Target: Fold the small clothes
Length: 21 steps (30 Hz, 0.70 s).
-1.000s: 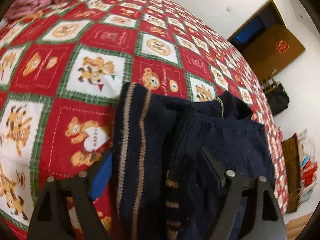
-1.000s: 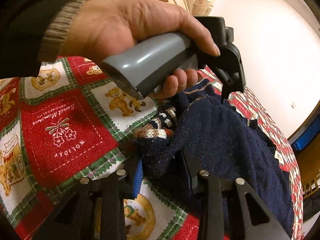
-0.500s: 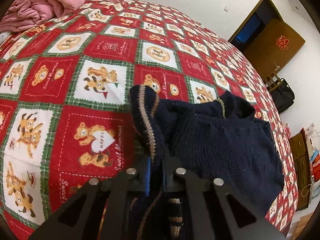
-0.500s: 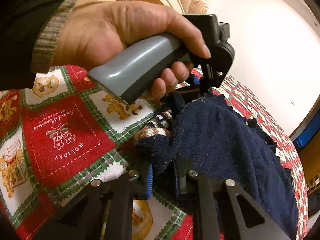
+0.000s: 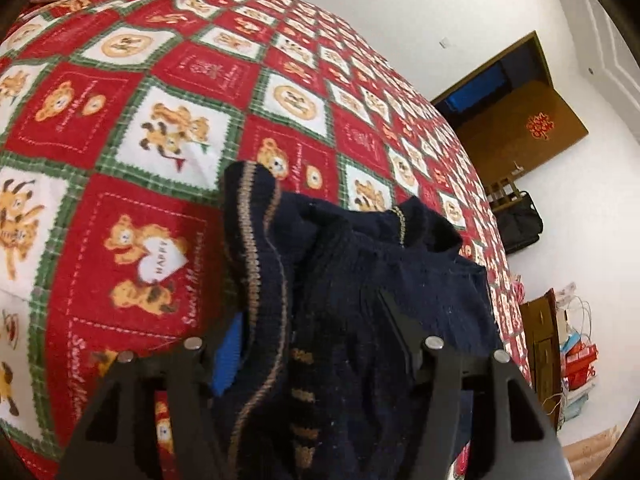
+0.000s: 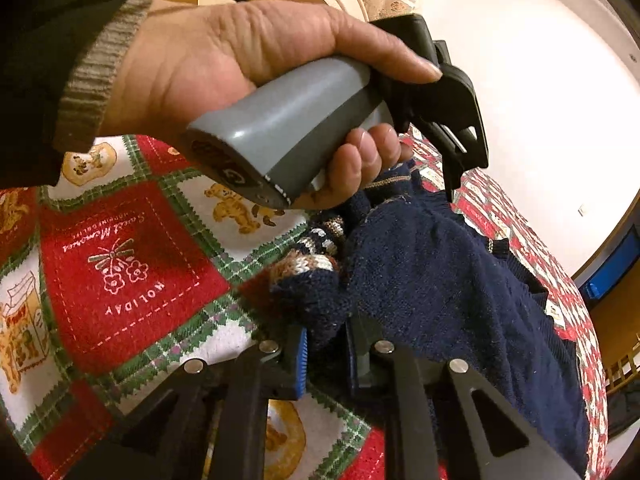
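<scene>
Navy knitwear, a small sweater [image 5: 360, 280], lies bunched on a red, white and green teddy-bear bedspread [image 5: 140, 208] as a person works it with two hand-held grippers; the left gripper [image 5: 316, 344], clamped on the striped hem half a second earlier, has just been opening and now stands released, its jaws spread with the tan-edged hem rising loose between them and no pad visibly pressing on the wool; the right gripper [image 6: 326, 354] has not let go, its blue-padded jaws nearly closed and pinching a thick bunch of dark knit; ahead of those fingers and to their left, the hand [image 6: 224, 80] that carries the left gripper hovers over the same garment; with one corner freed and the other still pinned, the fold at the left side looks set down, or about to be taken up afresh, while the right side keeps the cloth from sliding; the sweater itself reads as thick, soft and far from flat: a ribbed hem with two tan lines stands up in a ridge just beyond the left fingers, a collar with a thin tan edge lies farther out, and a patterned band of brown, white and cream shows rolled beside the right fingers; several folds appear still to be made.
</scene>
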Each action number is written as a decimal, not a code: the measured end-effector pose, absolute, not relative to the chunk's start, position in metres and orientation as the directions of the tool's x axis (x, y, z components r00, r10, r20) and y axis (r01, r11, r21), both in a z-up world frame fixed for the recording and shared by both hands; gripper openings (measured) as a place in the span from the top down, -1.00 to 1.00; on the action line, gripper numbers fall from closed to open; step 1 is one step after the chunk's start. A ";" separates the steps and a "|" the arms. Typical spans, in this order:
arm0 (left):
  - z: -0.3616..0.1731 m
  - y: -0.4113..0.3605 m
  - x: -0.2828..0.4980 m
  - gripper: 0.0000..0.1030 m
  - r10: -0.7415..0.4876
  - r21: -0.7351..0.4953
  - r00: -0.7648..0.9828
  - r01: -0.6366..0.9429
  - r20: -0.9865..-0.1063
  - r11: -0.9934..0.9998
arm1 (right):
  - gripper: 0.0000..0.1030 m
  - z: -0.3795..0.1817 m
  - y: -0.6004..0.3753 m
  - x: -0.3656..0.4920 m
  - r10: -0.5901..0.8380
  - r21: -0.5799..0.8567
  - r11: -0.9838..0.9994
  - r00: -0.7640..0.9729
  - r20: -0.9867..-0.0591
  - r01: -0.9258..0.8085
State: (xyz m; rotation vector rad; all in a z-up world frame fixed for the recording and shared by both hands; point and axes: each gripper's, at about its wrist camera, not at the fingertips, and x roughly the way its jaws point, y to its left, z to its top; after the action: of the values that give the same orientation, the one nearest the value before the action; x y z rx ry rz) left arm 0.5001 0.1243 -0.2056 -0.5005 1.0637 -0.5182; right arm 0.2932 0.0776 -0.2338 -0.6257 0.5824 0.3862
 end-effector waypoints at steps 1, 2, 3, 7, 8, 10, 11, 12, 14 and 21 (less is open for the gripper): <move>-0.207 0.122 0.502 -0.23 -0.607 -0.598 0.390 0.159 -0.693 0.785 | 0.72 -0.233 0.077 0.294 0.164 -0.431 0.750 0.773 -0.613 -0.502; -0.207 0.120 0.503 -0.13 -0.596 -0.584 0.394 0.166 -0.699 0.795 | 0.72 -0.233 0.076 0.294 0.166 -0.429 0.751 0.772 -0.613 -0.502; -0.207 0.118 0.503 0.22 -0.582 -0.564 0.396 0.174 -0.711 0.807 | 0.72 -0.232 0.075 0.295 0.169 -0.425 0.753 0.771 -0.613 -0.503; -0.203 0.115 0.500 0.69 -0.529 -0.493 0.414 0.200 -0.740 0.847 | 0.72 -0.230 0.071 0.296 0.183 -0.410 0.760 0.772 -0.608 -0.504; -0.199 0.112 0.497 0.69 -0.509 -0.462 0.426 0.215 -0.748 0.860 | 0.73 -0.228 0.070 0.295 0.189 -0.407 0.763 0.775 -0.603 -0.503; -0.193 0.112 0.493 0.69 -0.501 -0.455 0.447 0.215 -0.741 0.864 | 0.73 -0.224 0.063 0.296 0.208 -0.393 0.770 0.780 -0.590 -0.503; -0.190 0.112 0.492 0.69 -0.499 -0.455 0.453 0.210 -0.738 0.865 | 0.73 -0.220 0.059 0.294 0.225 -0.376 0.776 0.779 -0.585 -0.507; -0.189 0.111 0.492 0.70 -0.493 -0.454 0.459 0.202 -0.739 0.868 | 0.74 -0.217 0.056 0.293 0.239 -0.358 0.783 0.776 -0.583 -0.510; -0.184 0.112 0.489 0.70 -0.496 -0.467 0.471 0.186 -0.730 0.864 | 0.75 -0.207 0.042 0.290 0.274 -0.305 0.800 0.768 -0.579 -0.516; -0.159 0.110 0.481 0.70 -0.550 -0.556 0.510 0.159 -0.661 0.816 | 0.82 -0.171 -0.020 0.278 0.278 -0.318 0.816 0.810 -0.517 -0.483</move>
State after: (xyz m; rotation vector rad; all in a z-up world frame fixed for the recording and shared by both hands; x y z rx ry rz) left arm 0.4807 0.1096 -0.1592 -0.4617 0.9467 -0.4457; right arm 0.2783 -0.0201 -0.1711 -0.4571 0.4717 0.4219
